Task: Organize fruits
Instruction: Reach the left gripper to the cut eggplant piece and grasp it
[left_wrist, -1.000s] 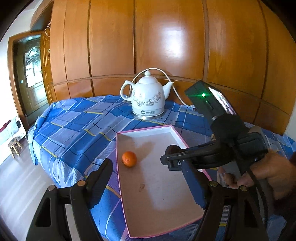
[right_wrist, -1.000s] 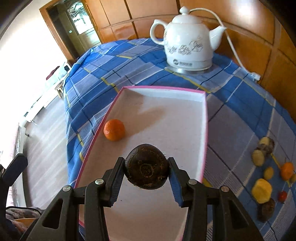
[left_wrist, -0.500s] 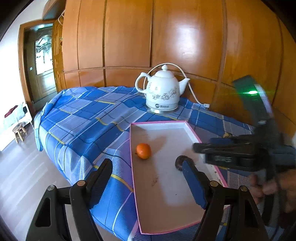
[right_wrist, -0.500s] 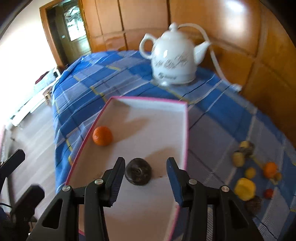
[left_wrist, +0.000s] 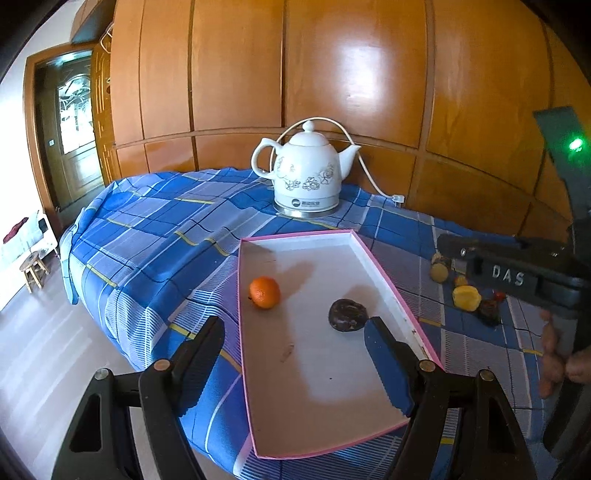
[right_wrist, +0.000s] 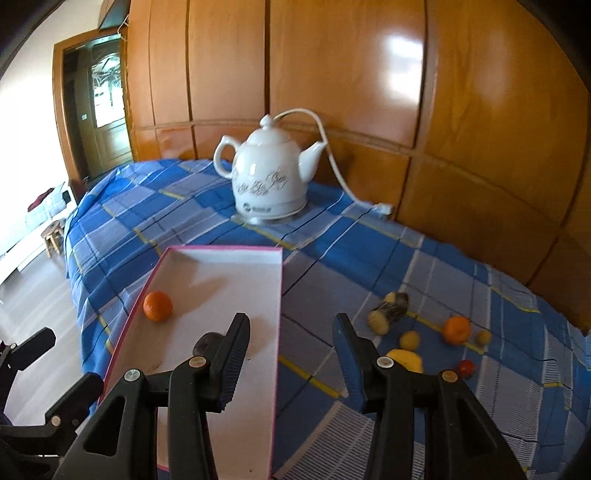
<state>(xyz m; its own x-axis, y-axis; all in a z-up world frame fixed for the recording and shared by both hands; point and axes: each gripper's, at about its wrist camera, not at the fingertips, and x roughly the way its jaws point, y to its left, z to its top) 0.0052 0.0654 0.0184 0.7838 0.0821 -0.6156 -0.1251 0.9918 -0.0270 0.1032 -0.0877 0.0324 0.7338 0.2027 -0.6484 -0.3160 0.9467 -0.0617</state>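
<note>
The pink-rimmed tray (left_wrist: 384, 284) serves as the landmark, lying on the blue plaid cloth (left_wrist: 155, 236). Off its left edge and at its near end, the left gripper (left_wrist: 295, 354) stands wide apart and empty, its fingers straddling the tray's near half. Inside the tray, the tangerine (left_wrist: 264, 292) lies by the left wall, and the dark brown fruit (left_wrist: 348, 315) rests on the floor to its right, just ahead of the left gripper's right finger, touching nothing. The right gripper (right_wrist: 291, 343) hangs over the tray's right rim, jaws parted with nothing between them; the dark fruit sits behind its left finger. Right of the tray, the loose fruits (right_wrist: 424, 332) lie scattered on the cloth. Beyond the tray's far end stands the white kettle (left_wrist: 304, 177).
</note>
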